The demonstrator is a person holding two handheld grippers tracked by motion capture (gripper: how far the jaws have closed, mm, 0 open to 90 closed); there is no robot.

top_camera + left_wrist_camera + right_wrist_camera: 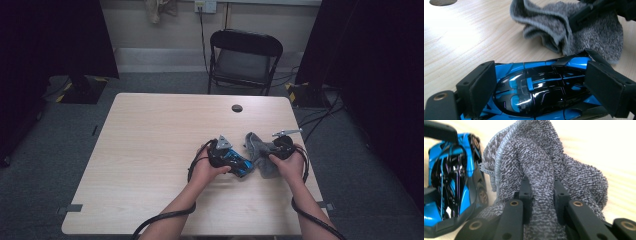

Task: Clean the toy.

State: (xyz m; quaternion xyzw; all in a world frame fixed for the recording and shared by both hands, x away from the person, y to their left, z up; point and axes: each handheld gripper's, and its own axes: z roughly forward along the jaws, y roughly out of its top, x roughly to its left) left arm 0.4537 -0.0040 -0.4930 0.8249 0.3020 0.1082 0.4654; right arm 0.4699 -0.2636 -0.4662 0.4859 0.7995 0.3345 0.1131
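A glossy blue and black toy car [536, 92] lies lengthwise between the two pads of my left gripper [544, 87], which press on its nose and tail. In the high view the car [241, 166] sits low over the table, right of centre, in the left gripper [235, 162]. A grey terry cloth [541, 165] is bunched up, and my right gripper [542, 197] is shut on a fold of it. The cloth [259, 150] hangs just right of the car, close to it, with the right gripper [272, 152] behind it. Part of the cloth [596, 37] rests on the table.
The pale wooden table [150, 150] has a round cable hole [237, 108] near its far edge. A black folding chair [244, 60] stands behind the table. Cables trail on the grey carpet at the right, and dark curtains hang on both sides.
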